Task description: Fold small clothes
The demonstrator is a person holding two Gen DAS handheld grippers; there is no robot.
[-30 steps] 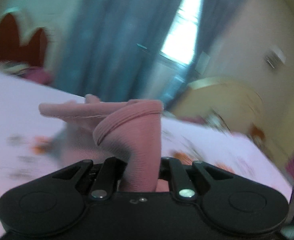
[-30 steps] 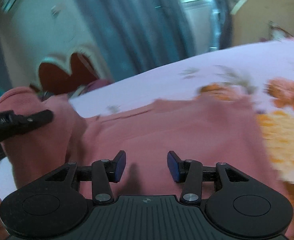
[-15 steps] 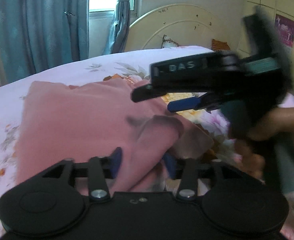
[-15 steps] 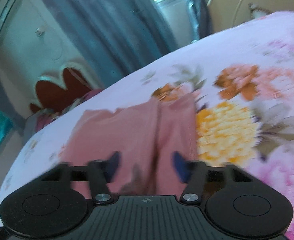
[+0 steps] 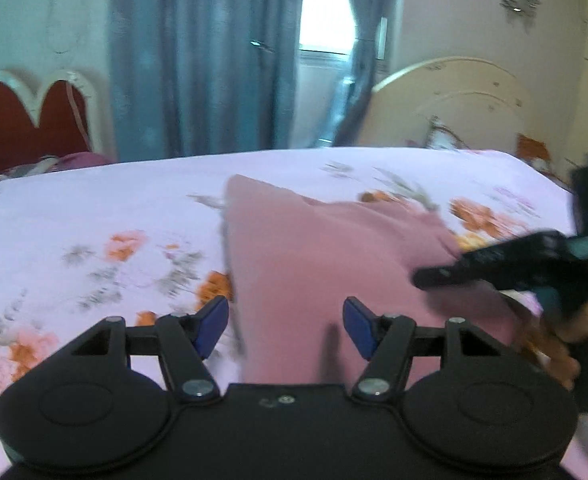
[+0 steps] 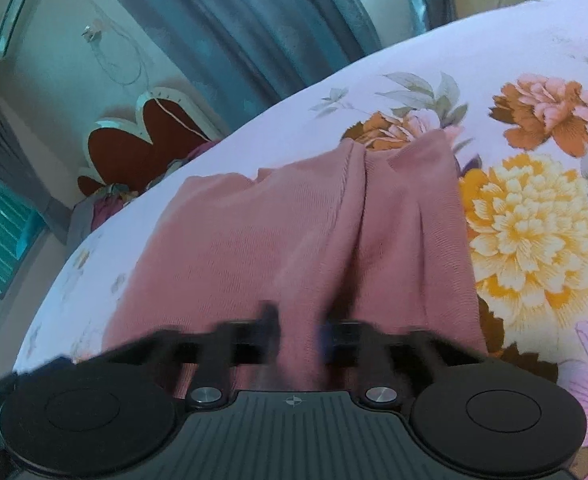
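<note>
A dusty pink ribbed garment (image 5: 314, 264) lies on the floral bedsheet (image 5: 93, 220). My left gripper (image 5: 285, 326) is open and empty just above its near edge. My right gripper (image 6: 298, 338) is blurred, its jaws drawn close around a raised fold of the pink garment (image 6: 294, 240). It also shows in the left wrist view (image 5: 494, 268), low over the garment's right side, with the person's hand behind it.
A cream headboard (image 5: 454, 108) stands at the far end of the bed. Blue curtains (image 5: 197, 60) and a window are behind. A red heart-shaped headboard (image 5: 25, 124) stands at the left. The sheet (image 6: 534, 220) with large flowers lies right of the garment.
My left gripper has let go of the pink fold and opened wide. My right gripper has narrowed around a fold near the garment's near edge. The garment now lies flatter.
</note>
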